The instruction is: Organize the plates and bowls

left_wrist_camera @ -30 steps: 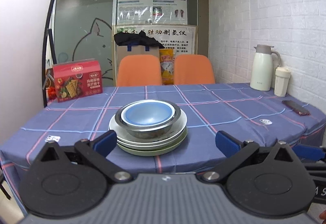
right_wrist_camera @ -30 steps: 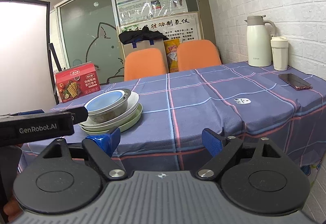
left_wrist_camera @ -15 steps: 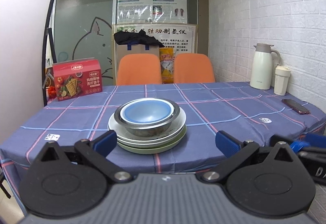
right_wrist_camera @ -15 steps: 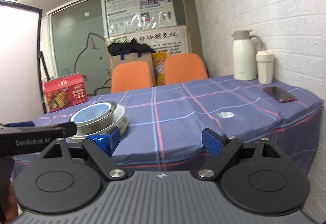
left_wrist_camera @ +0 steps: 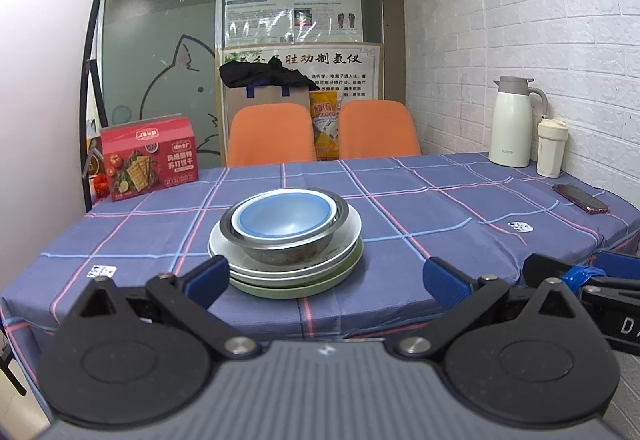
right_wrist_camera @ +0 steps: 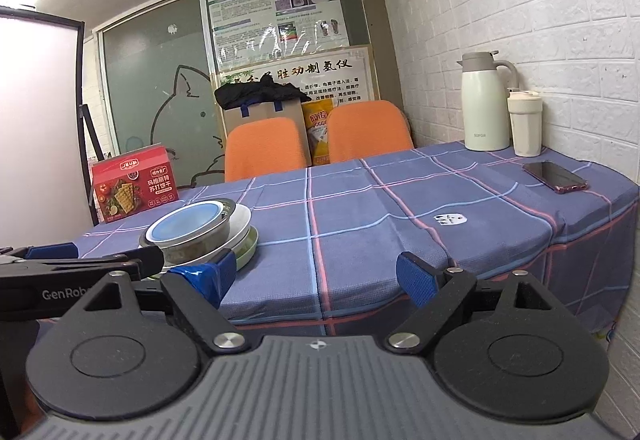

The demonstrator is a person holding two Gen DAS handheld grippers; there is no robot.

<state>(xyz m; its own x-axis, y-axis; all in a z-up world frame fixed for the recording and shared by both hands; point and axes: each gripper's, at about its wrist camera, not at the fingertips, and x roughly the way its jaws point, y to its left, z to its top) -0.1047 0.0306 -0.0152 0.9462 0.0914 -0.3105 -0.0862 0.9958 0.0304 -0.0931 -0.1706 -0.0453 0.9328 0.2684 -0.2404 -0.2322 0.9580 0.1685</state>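
Note:
A blue bowl (left_wrist_camera: 284, 215) sits nested inside a steel bowl (left_wrist_camera: 286, 251). Both rest on white plates (left_wrist_camera: 348, 240) stacked over a green plate (left_wrist_camera: 320, 286), near the front of the checked blue tablecloth (left_wrist_camera: 440, 200). My left gripper (left_wrist_camera: 326, 278) is open, held back from the table edge with the stack straight ahead between its blue-tipped fingers. My right gripper (right_wrist_camera: 322, 276) is open too, off the front edge, with the same stack (right_wrist_camera: 200, 236) to its left. The left gripper's body (right_wrist_camera: 80, 272) shows at the left of the right wrist view.
A red cracker box (left_wrist_camera: 150, 156) stands at the back left. A white thermos jug (left_wrist_camera: 514, 122) and a cream cup (left_wrist_camera: 552, 148) stand by the brick wall, with a phone (left_wrist_camera: 580, 198) lying near them. Two orange chairs (left_wrist_camera: 272, 134) face the far side.
Both grippers have drawn back and lowered a little from the table, the right one swinging rightward. The stack has stayed in place and both grippers remain open.

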